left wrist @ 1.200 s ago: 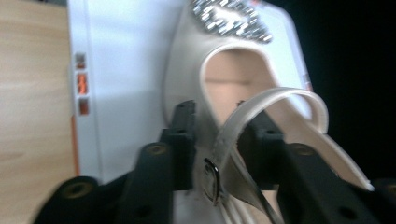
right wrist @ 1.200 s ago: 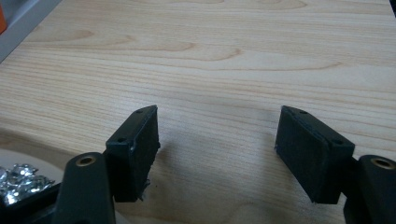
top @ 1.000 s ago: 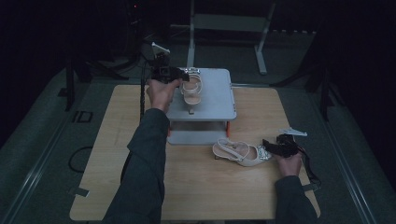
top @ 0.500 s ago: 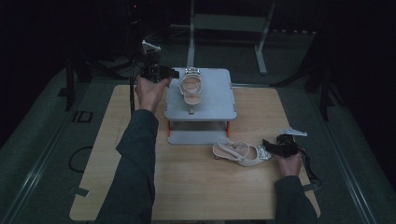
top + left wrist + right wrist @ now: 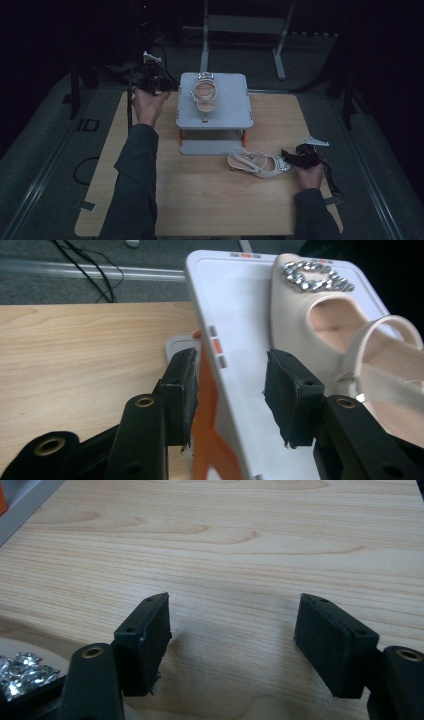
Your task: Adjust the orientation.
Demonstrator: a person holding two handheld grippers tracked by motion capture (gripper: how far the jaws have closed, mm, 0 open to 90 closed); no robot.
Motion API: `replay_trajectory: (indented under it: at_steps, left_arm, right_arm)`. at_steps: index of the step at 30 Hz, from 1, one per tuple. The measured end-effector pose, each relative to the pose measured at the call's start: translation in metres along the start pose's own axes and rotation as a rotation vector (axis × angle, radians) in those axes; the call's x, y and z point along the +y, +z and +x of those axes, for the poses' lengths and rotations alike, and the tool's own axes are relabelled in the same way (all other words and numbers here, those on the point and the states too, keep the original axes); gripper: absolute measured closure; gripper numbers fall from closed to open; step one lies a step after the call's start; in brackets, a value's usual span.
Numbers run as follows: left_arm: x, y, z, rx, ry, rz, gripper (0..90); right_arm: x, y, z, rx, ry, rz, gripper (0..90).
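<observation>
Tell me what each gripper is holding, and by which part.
Nothing is held. The left gripper straddles the shelf's edge with jaws open, not pressing. The right gripper is open over bare table beside the second shoe.

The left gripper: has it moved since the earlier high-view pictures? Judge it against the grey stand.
Yes. The left gripper has drawn away leftward from the grey stand; earlier it sat over the stand's left edge beside the sandal.
</observation>
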State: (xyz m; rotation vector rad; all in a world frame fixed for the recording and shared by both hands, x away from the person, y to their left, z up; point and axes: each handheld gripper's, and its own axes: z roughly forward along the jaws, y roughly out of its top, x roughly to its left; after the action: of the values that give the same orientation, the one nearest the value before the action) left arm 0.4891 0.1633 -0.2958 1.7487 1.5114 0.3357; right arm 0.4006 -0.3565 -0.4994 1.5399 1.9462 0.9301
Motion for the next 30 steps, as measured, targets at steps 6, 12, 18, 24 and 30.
replay_trajectory:
  at_steps: [6,12,18,24,30]
  left_arm:
    - [-0.022,0.000,0.016,0.073,0.026,-0.032,58.2]
    - [-0.049,0.005,0.023,0.111,0.088,-0.025,58.1]
    - [-0.078,0.014,0.028,0.112,0.120,-0.040,57.7]
    - [-0.103,0.033,0.040,0.111,0.072,-0.049,55.4]
    - [-0.134,0.062,0.051,0.125,0.022,-0.002,52.5]
  right_arm:
    - [-0.003,-0.004,0.000,-0.005,0.028,-0.008,37.5]
    - [-0.004,-0.013,0.002,0.015,0.041,-0.011,39.2]
    - [-0.001,-0.029,0.006,0.023,-0.014,-0.022,41.4]
    - [0.002,-0.048,0.013,0.030,-0.071,-0.040,42.8]
    - [0.003,-0.060,0.026,0.044,-0.118,-0.058,42.4]
